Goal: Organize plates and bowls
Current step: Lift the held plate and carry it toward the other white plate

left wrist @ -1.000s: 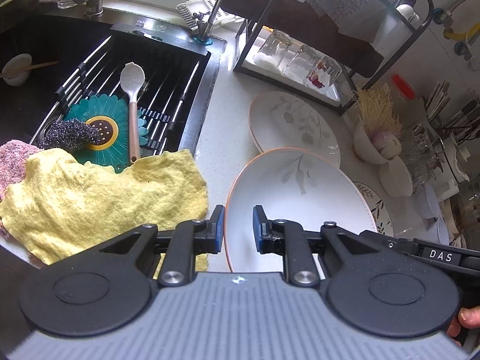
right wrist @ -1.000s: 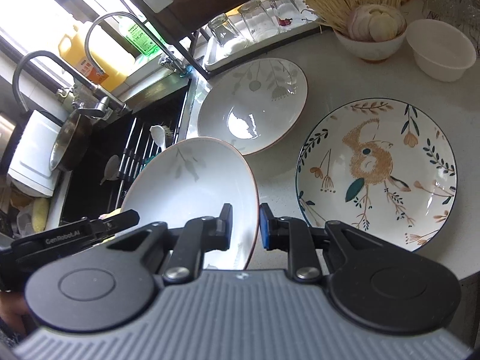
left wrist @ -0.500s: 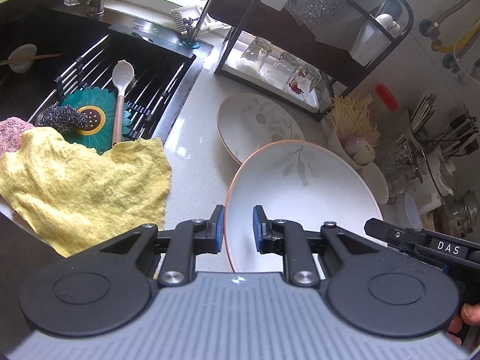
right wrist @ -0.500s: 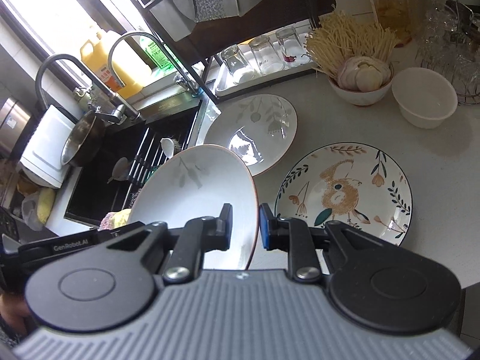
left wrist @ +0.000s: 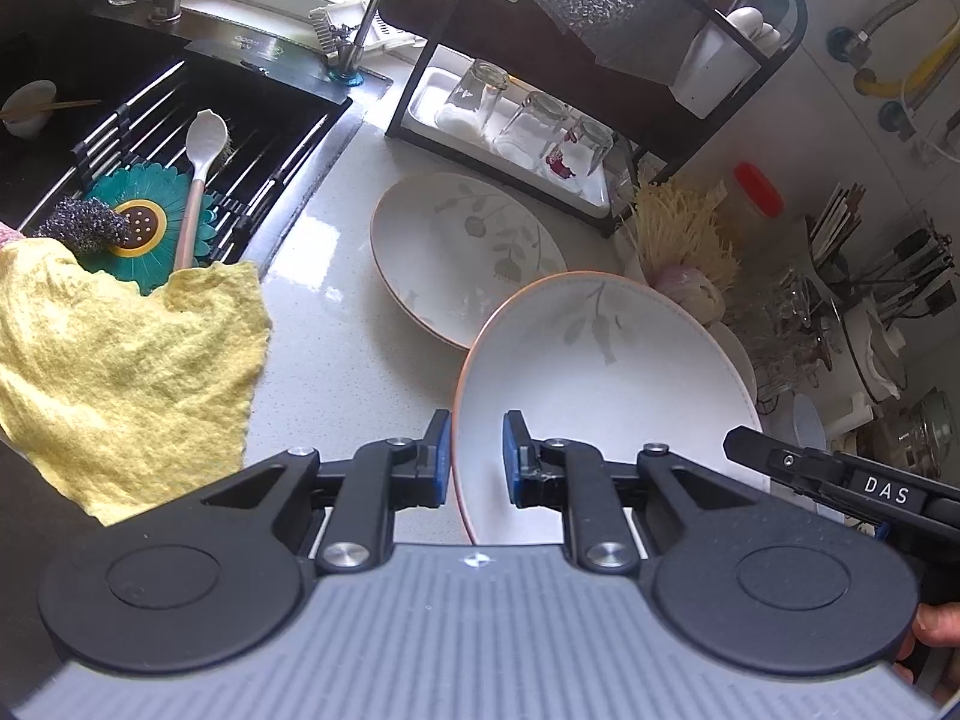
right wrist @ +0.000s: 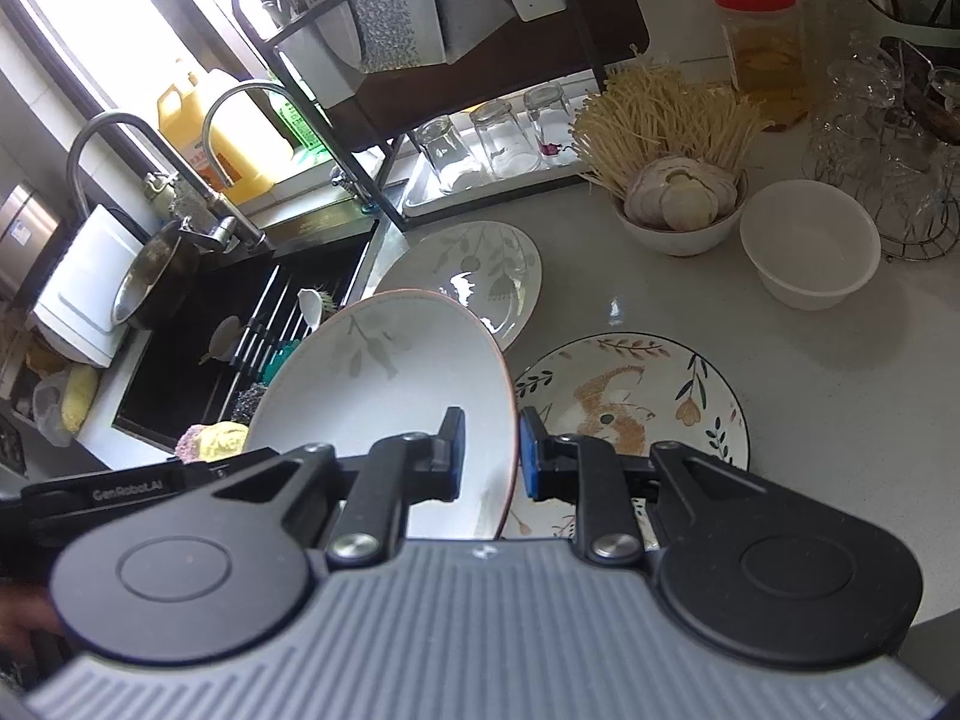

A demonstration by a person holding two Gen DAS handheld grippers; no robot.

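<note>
Both grippers hold one white leaf-pattern plate (left wrist: 606,372) by opposite rims, lifted above the counter. My left gripper (left wrist: 475,456) is shut on its left rim; my right gripper (right wrist: 491,457) is shut on its right rim, with the plate (right wrist: 396,372) tilted. A second matching leaf plate (left wrist: 462,252) lies flat on the counter behind it and also shows in the right wrist view (right wrist: 474,276). A flower-and-bird plate (right wrist: 642,414) lies on the counter under my right gripper. An empty white bowl (right wrist: 810,246) and a bowl of garlic (right wrist: 678,210) stand at the right.
A black sink (left wrist: 156,138) with a spoon, a scrubber and a yellow cloth (left wrist: 120,372) lies to the left. A black rack (left wrist: 576,78) with upturned glasses stands at the back. A red-lidded jar (right wrist: 759,42) and glassware (right wrist: 876,138) crowd the far right.
The held plate has risen higher above the counter with both grippers, and the view has pulled back. The flowered plate beneath now shows more fully.
</note>
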